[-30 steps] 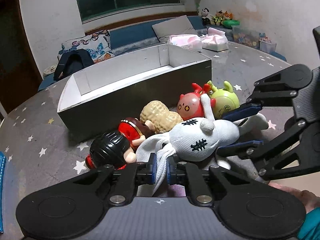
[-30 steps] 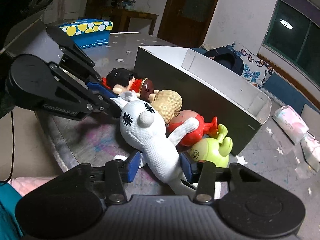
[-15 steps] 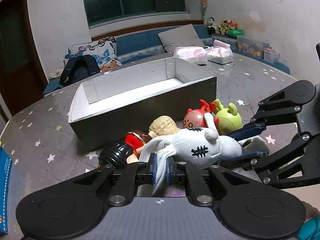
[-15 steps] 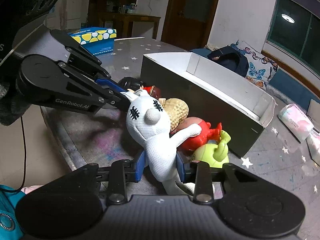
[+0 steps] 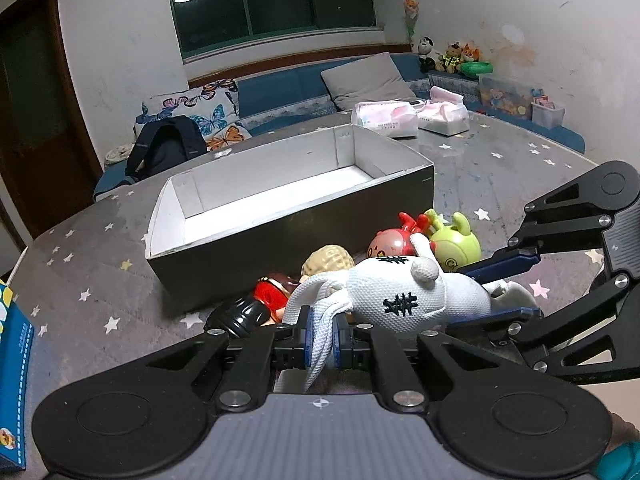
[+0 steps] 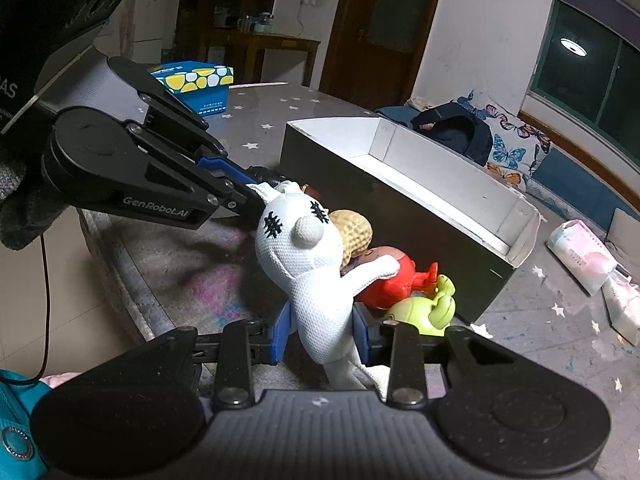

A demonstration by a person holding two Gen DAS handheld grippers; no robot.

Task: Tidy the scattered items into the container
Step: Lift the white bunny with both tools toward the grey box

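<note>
Lifted off the table [image 5: 500, 168], white plush rabbit [image 5: 420, 300] hangs before the box [image 5: 280, 240], both jaws gripping.

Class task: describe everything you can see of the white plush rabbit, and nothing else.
The white plush rabbit is soft mesh-knit fabric with black stitched eyes, a round nose and long floppy ears. The left gripper is shut on its ears, the right gripper on its lower body, legs dangling. One arm rests on the red toy.
</note>
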